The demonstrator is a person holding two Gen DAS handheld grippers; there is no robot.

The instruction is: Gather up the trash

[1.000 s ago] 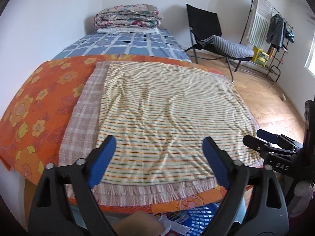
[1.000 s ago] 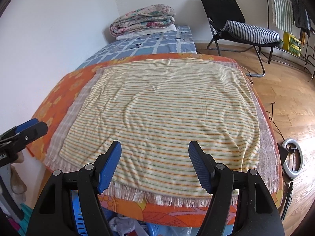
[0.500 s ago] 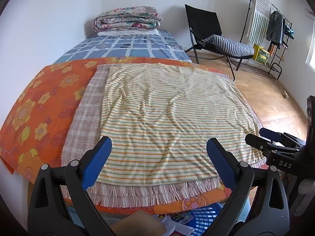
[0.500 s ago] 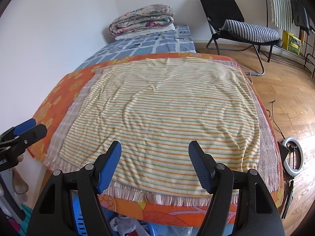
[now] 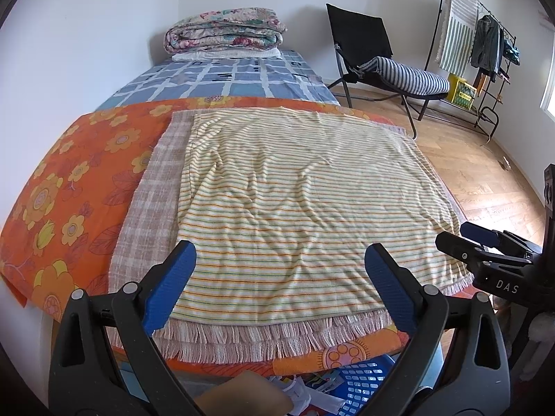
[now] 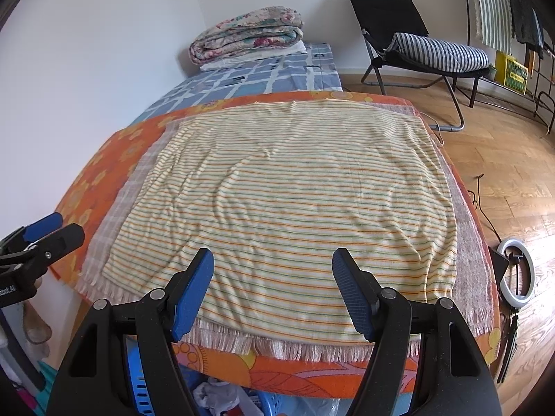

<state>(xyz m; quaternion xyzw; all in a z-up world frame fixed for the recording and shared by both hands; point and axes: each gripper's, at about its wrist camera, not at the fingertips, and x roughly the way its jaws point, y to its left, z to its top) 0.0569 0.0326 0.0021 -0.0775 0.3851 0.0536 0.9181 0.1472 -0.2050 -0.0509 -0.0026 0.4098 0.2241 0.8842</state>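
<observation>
My left gripper hangs open over the near edge of a bed, nothing between its blue pads. My right gripper is open too, held a little narrower, also empty. Each shows in the other's view: the right gripper at the right edge, the left gripper at the left edge. Below the bed's edge stands a blue plastic basket with crumpled white paper beside it. The right wrist view shows the basket and a crumpled white plastic bag. A tan rounded thing is partly hidden.
A striped yellow towel lies flat on a checked fringed cloth and an orange flowered sheet. Folded quilts sit at the far end. A black folding chair, a clothes rack and a ring light stand on the wooden floor.
The left gripper's jaws have spread a little wider. The right gripper and both views have stayed as they were.
</observation>
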